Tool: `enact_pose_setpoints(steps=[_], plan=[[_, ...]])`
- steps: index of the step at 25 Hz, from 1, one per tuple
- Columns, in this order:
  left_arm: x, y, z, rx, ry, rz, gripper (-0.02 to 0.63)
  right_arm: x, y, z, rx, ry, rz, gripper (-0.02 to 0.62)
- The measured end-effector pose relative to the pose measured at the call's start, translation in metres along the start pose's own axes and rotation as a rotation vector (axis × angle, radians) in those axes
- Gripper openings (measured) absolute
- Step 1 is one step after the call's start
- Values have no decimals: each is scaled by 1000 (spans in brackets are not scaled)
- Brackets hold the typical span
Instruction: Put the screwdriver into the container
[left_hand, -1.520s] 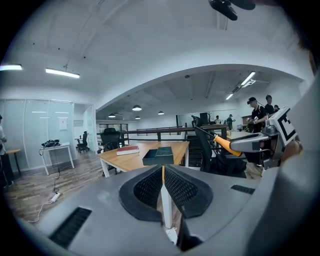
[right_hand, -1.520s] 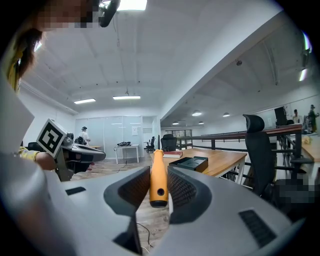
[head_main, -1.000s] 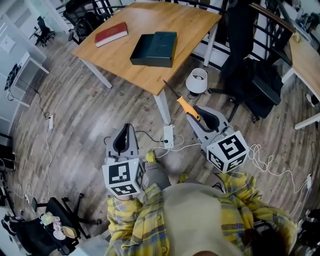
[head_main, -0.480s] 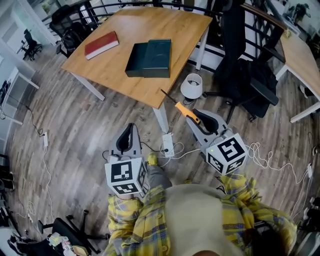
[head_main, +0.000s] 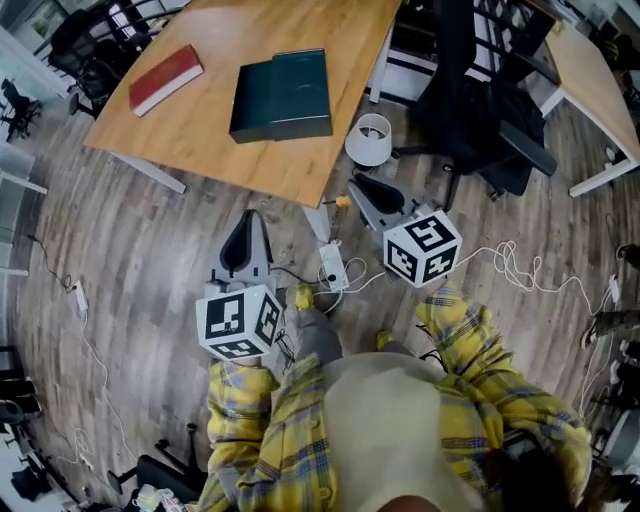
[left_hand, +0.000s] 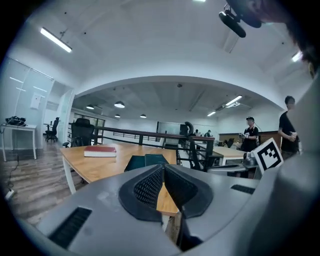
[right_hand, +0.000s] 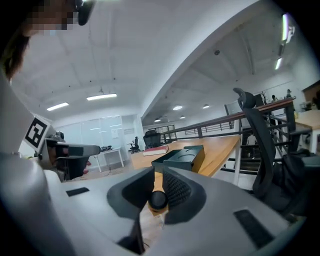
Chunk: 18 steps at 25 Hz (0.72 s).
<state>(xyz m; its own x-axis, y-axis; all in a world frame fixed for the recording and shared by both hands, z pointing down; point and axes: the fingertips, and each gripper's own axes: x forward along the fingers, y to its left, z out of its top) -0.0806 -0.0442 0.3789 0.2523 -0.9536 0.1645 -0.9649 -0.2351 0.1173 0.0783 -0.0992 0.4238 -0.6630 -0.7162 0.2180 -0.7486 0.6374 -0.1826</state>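
Note:
The container, a dark green box (head_main: 280, 95), lies on the wooden table (head_main: 200, 150); it also shows in the left gripper view (left_hand: 150, 161) and the right gripper view (right_hand: 182, 156). My right gripper (head_main: 358, 190) is just below the table's near corner. Its jaws are closing, with the screwdriver between the pads. Only a stub of the orange handle (head_main: 343, 202) sticks out in the head view. The right gripper view (right_hand: 159, 192) shows the screwdriver's round black end (right_hand: 159, 199) wedged between the pads. My left gripper (head_main: 246, 228) hangs over the floor, shut and empty (left_hand: 163, 170).
A red book (head_main: 165, 78) lies on the table's left part. A white round stool (head_main: 370, 140) and a black office chair (head_main: 480, 90) stand right of the table. A power strip (head_main: 332, 265) and cables lie on the floor. People (left_hand: 248, 132) stand far off.
The right gripper has moved forward to the table's corner, and the screwdriver's shaft no longer shows past its jaws. The left gripper has kept its place beside it.

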Motion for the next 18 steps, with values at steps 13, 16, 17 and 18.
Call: enact_pose_setpoints(steps=[13, 16, 17, 18], plan=[[34, 41, 7, 7, 24, -157, 20, 32, 31, 61, -71, -44, -46, 100], [37, 56, 13, 27, 22, -183, 20, 52, 45, 81, -93, -65, -35, 100], [37, 62, 16, 38, 20, -187, 20, 58, 50, 87, -101, -72, -31, 100], [37, 68, 18, 50, 18, -190, 20, 66, 55, 92, -109, -76, -28, 100]])
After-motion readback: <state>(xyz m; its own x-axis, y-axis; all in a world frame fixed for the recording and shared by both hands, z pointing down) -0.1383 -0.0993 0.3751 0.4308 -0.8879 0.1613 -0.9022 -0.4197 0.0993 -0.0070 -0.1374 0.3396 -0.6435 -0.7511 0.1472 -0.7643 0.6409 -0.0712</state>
